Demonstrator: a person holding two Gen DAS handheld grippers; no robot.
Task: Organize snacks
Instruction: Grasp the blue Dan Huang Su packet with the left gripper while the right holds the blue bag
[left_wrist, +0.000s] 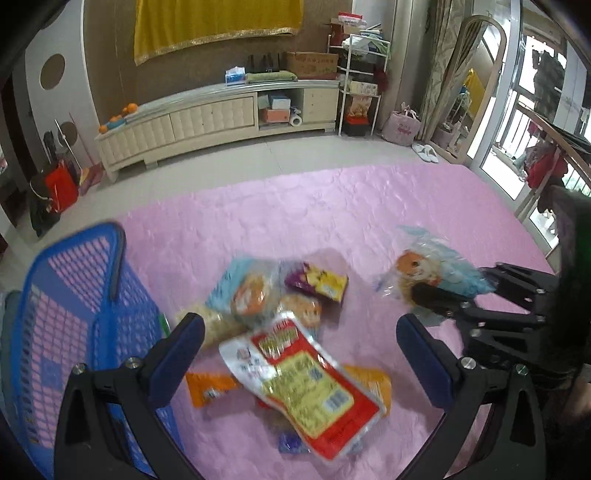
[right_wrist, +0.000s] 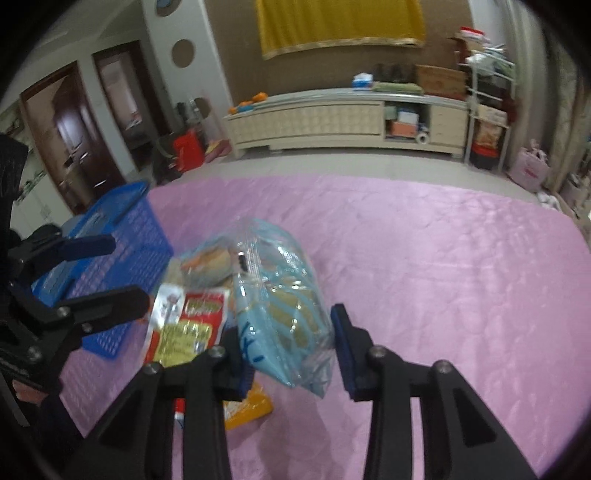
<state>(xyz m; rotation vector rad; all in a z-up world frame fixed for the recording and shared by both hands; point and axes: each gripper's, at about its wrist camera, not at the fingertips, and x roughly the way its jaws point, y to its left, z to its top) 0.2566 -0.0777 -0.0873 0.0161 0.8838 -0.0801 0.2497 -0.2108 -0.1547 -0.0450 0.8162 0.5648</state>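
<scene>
Several snack packets lie in a pile on the pink cloth (left_wrist: 332, 206): a red-and-yellow packet (left_wrist: 306, 384) on top, an orange one (left_wrist: 210, 387) under it, a purple-and-yellow one (left_wrist: 317, 282) behind. My left gripper (left_wrist: 301, 339) hangs open over the pile with nothing pressed between its blue pads. To the right, my right gripper (right_wrist: 291, 343) is shut on a clear light-blue bag of round biscuits (right_wrist: 280, 295), held just off the cloth. In the left wrist view that bag (left_wrist: 424, 269) sticks out of the right gripper (left_wrist: 454, 288).
A blue plastic basket (left_wrist: 74, 295) stands on the cloth left of the pile, close to my left gripper (right_wrist: 110, 271). Bare pink cloth stretches to the right and behind. Beyond the cloth are tiled floor and a long low cabinet (left_wrist: 221, 114).
</scene>
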